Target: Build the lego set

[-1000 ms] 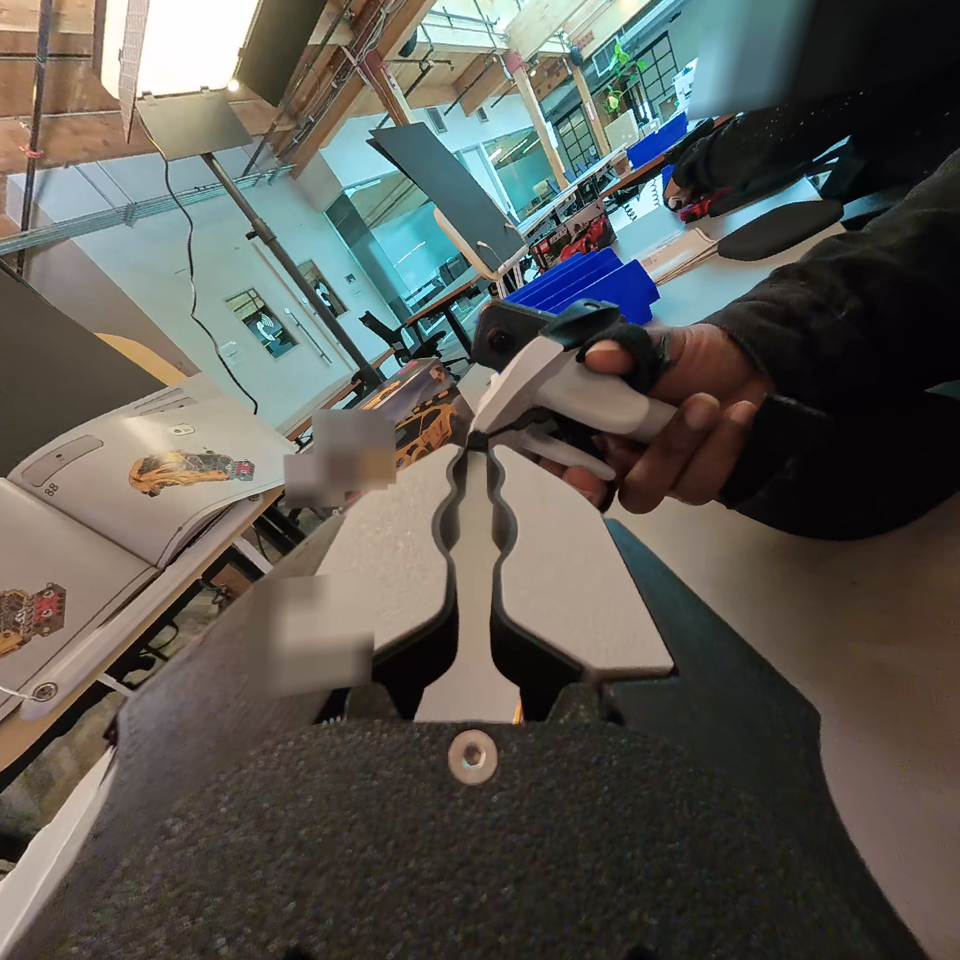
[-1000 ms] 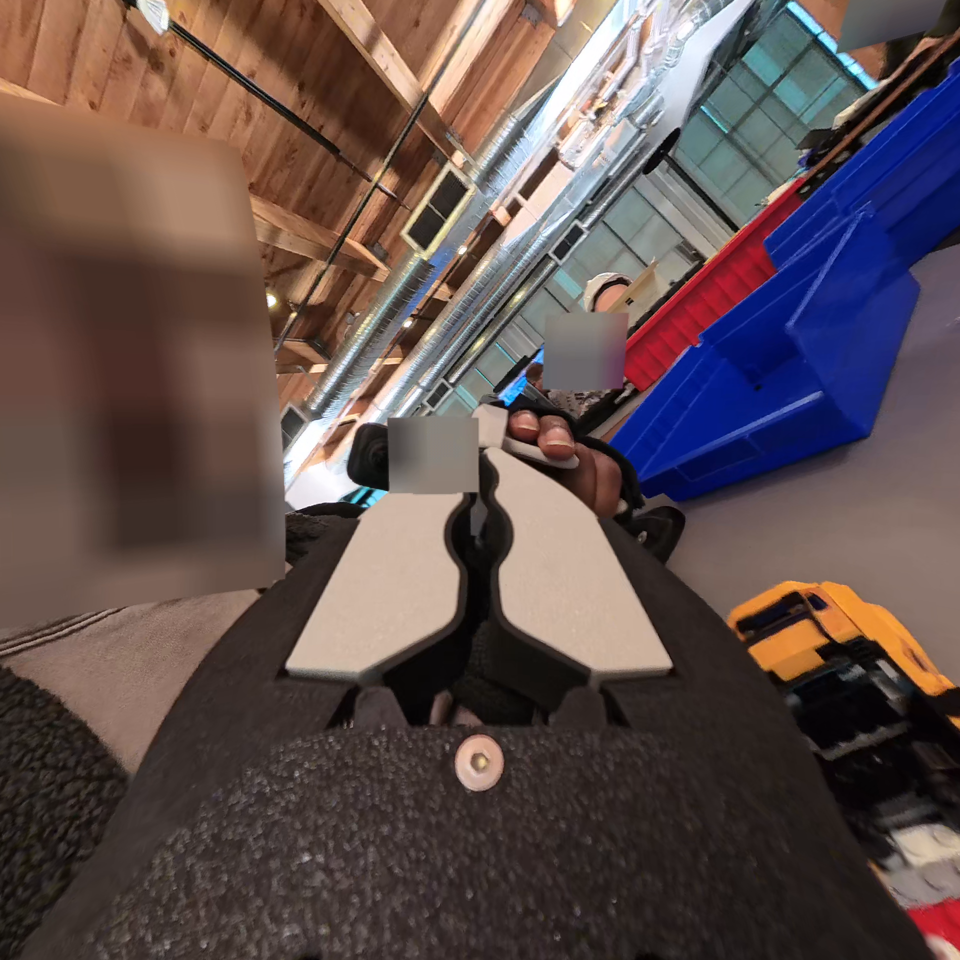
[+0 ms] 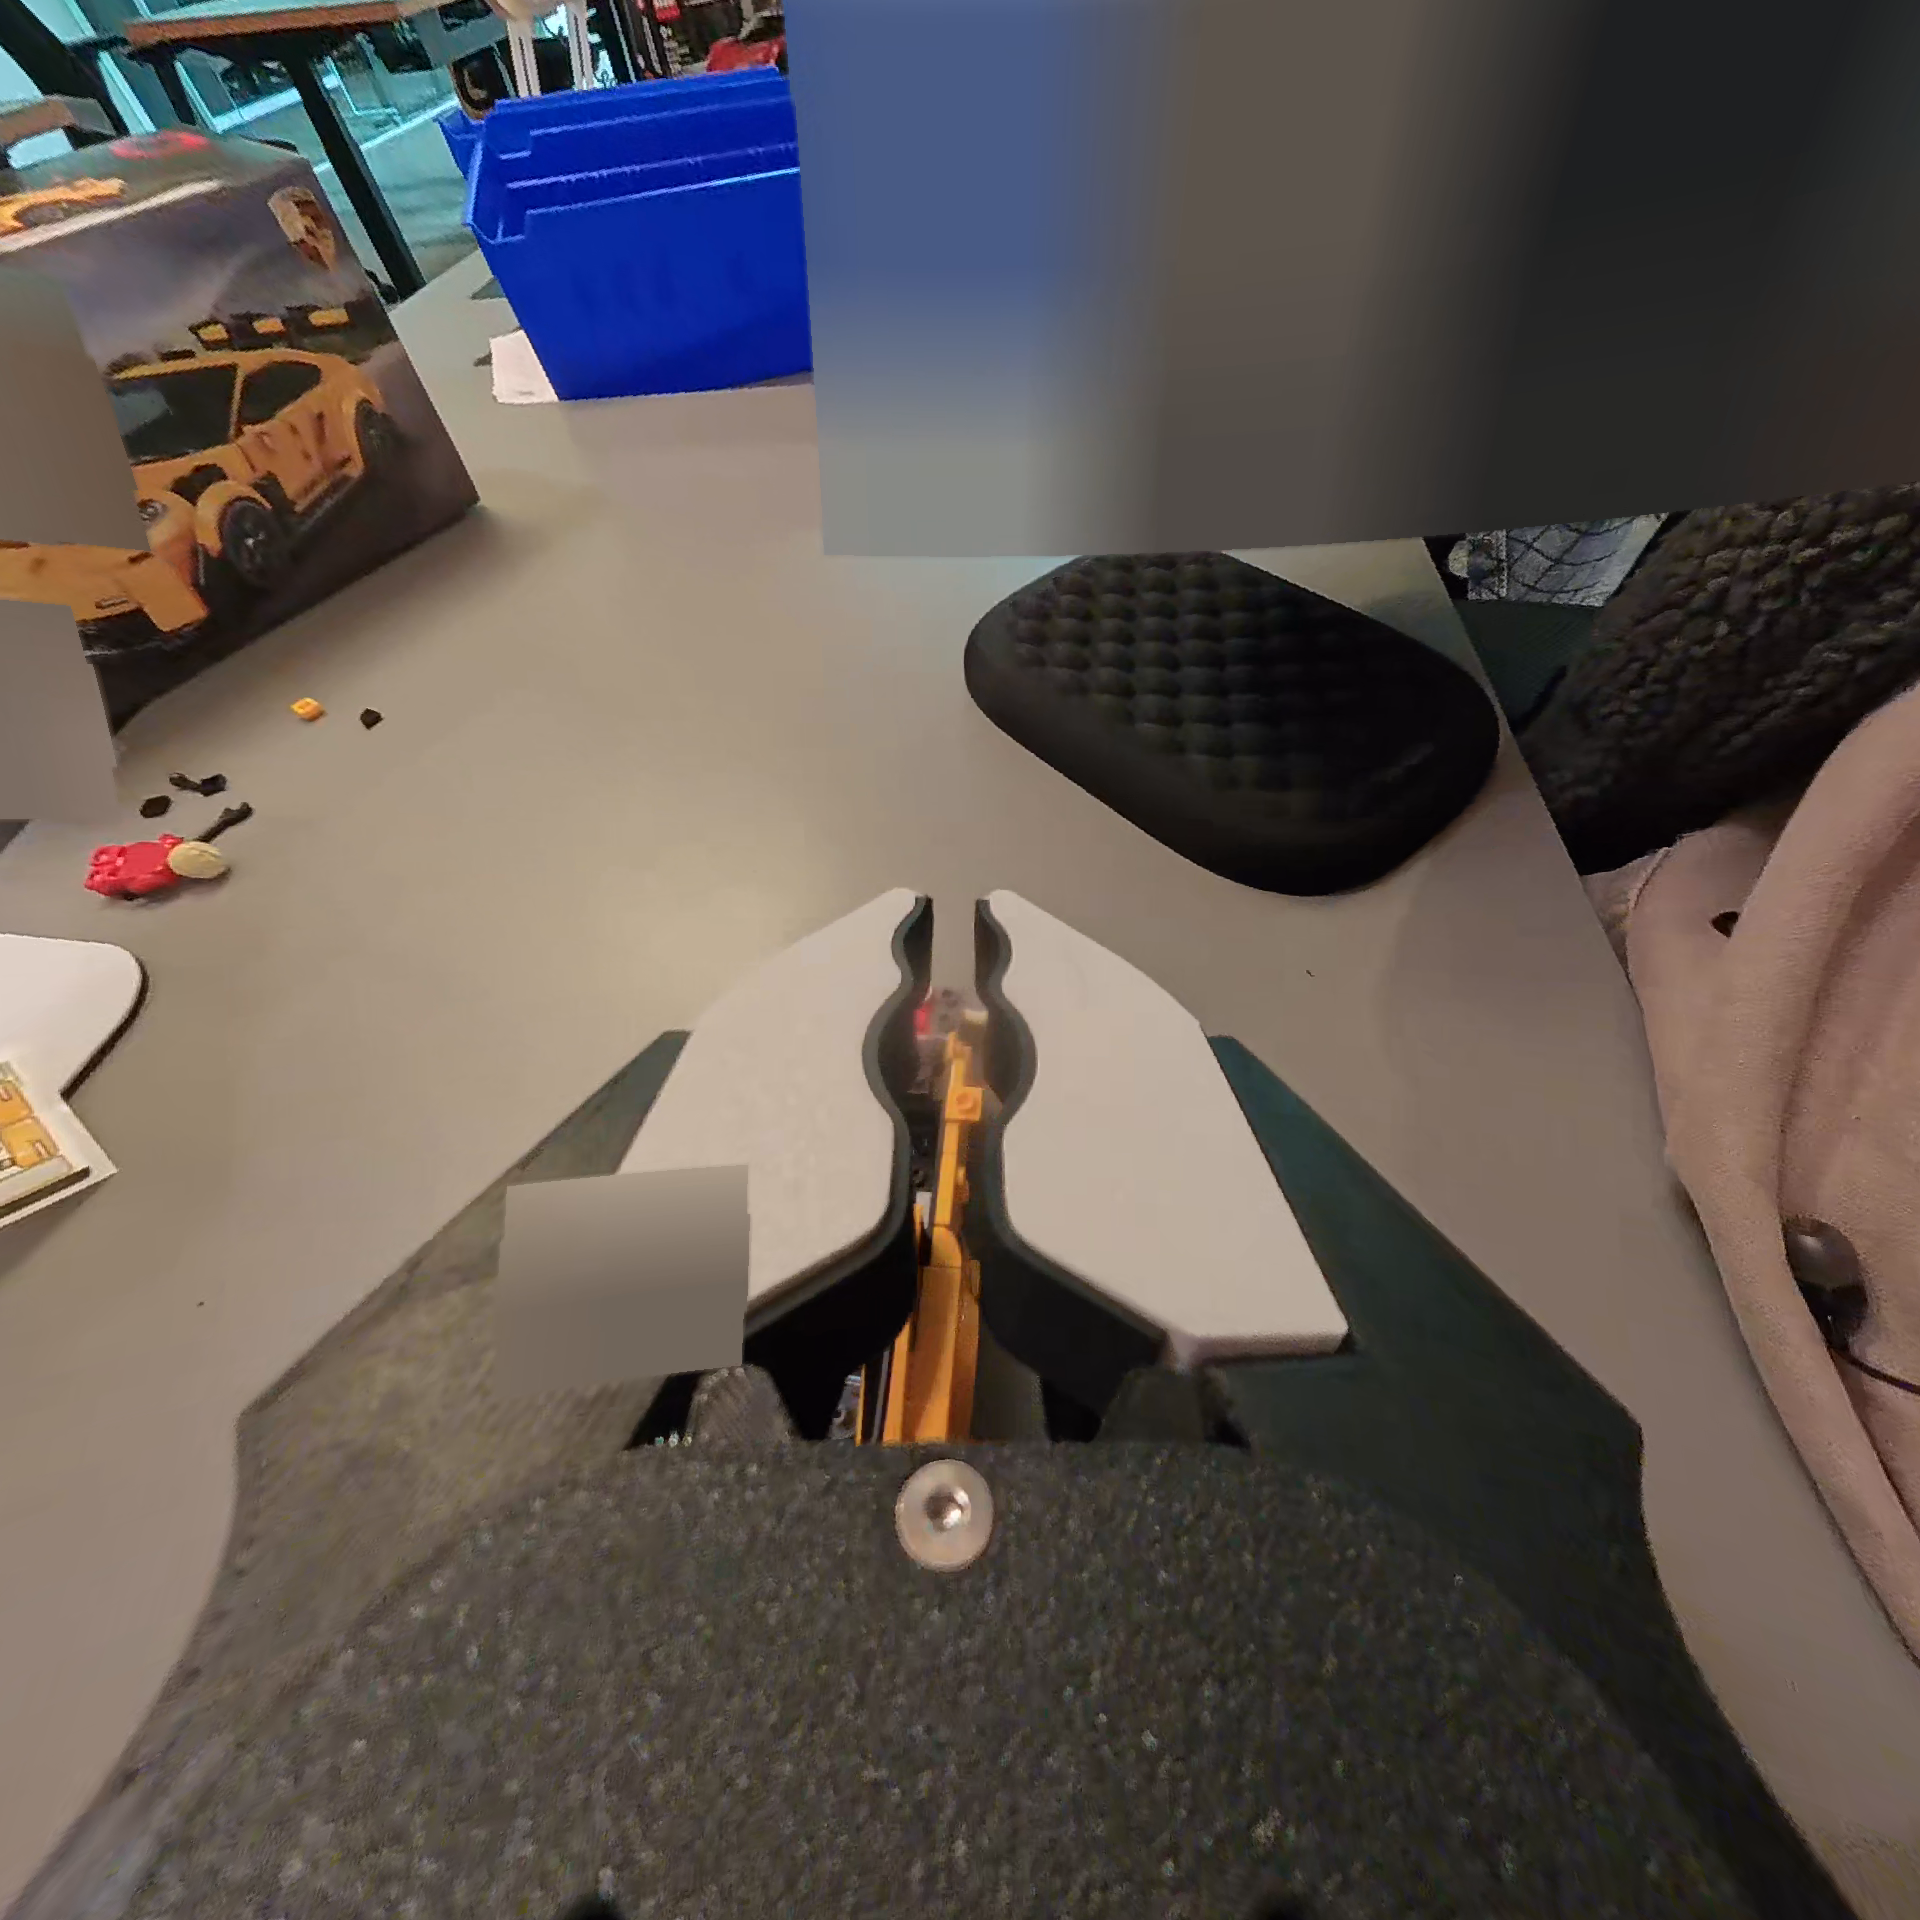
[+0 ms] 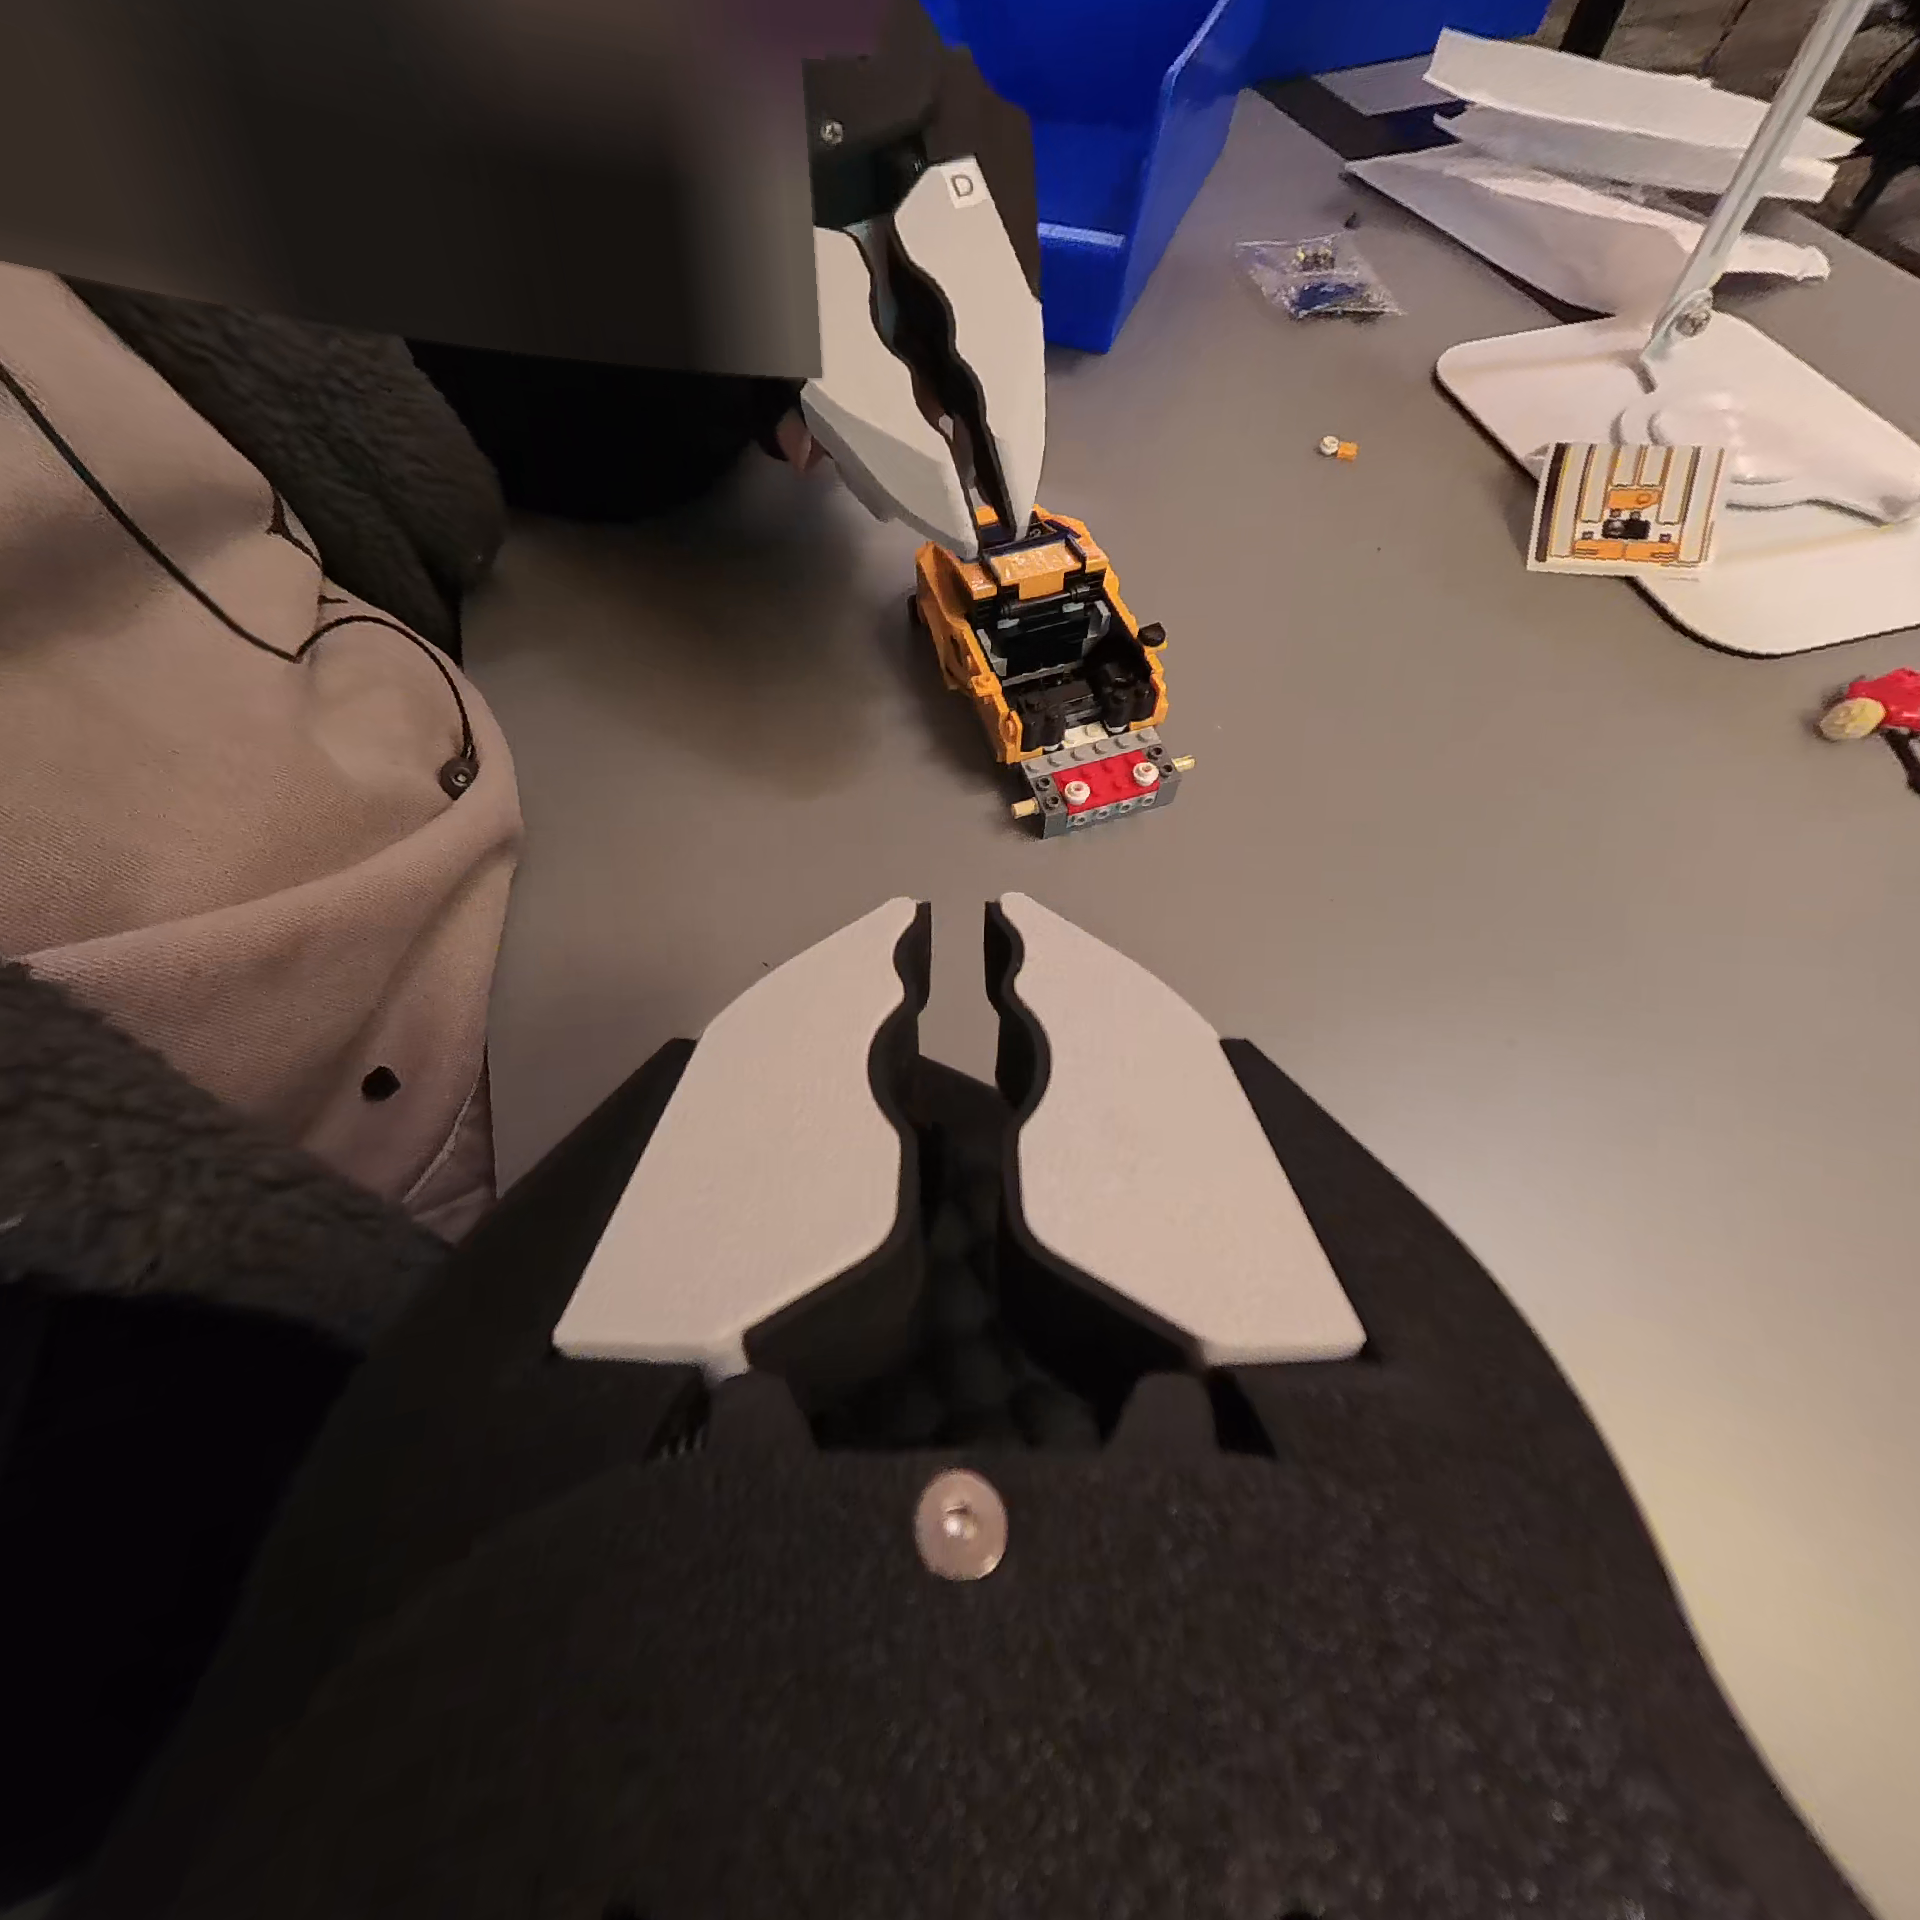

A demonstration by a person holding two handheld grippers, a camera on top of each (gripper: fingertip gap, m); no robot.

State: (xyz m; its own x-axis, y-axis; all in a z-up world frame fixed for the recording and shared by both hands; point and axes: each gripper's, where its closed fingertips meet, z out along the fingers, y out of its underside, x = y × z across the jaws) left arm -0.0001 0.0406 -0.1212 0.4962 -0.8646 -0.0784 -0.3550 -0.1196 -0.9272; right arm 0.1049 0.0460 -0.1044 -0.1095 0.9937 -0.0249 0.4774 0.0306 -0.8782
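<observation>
A part-built orange brick car with a grey and red front block stands on the grey table. In the right wrist view my left gripper comes down from above with its tips at the car's rear top edge. In the left wrist view, the left gripper has its fingers a little apart with bare table between the tips. The car shows below through the gap. My right gripper hovers short of the car's front, fingers slightly apart with nothing between them.
A black wrist rest lies ahead to the right, by a person's sleeve. A printed box, blue bins, loose small pieces, a white stand base, a sticker sheet and a parts bag lie around.
Both grippers have tilted down from pointing up across the room, tip to tip, to the table. The left one now stands at the car's rear.
</observation>
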